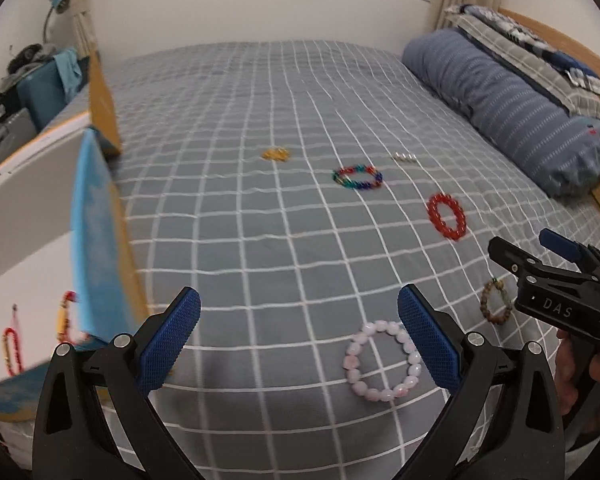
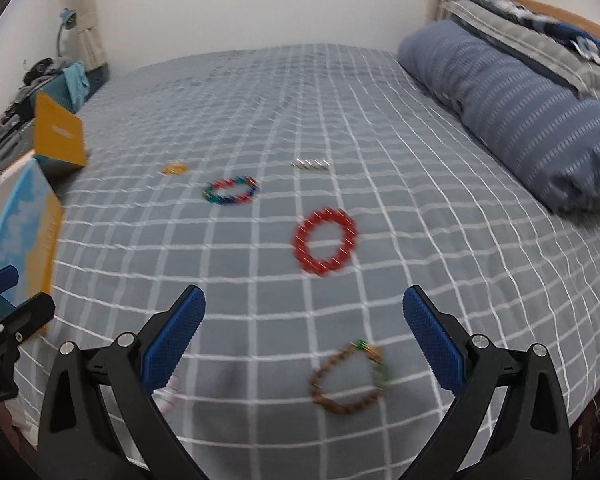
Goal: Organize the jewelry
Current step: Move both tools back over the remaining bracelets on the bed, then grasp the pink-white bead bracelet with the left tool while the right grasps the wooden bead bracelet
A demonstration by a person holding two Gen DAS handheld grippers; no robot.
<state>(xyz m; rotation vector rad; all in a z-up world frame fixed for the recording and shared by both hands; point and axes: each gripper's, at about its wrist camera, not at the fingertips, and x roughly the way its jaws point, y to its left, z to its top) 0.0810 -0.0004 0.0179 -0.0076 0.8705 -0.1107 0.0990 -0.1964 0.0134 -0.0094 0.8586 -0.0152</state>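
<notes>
Several bracelets lie on the grey checked bedspread point(image 1: 240, 220). A pink bead bracelet point(image 1: 382, 360) lies just inside my open left gripper point(image 1: 298, 344), by its right finger. A brown bead bracelet point(image 2: 346, 380) lies between the fingers of my open right gripper point(image 2: 304, 340); it also shows in the left wrist view point(image 1: 496, 302). Farther off lie a red bracelet point(image 2: 325, 241), a multicoloured bracelet point(image 2: 231, 191), a small gold piece point(image 2: 174, 168) and a silver piece point(image 2: 311, 164). An open white box point(image 1: 24, 280) at the left holds a red bracelet point(image 1: 11, 350) and a beaded one point(image 1: 66, 318).
The box has a blue and yellow lid point(image 1: 96, 240) standing up at the bed's left edge. A blue striped pillow point(image 1: 512, 108) and folded bedding lie along the right side. A cluttered desk point(image 1: 16, 92) stands beyond the box.
</notes>
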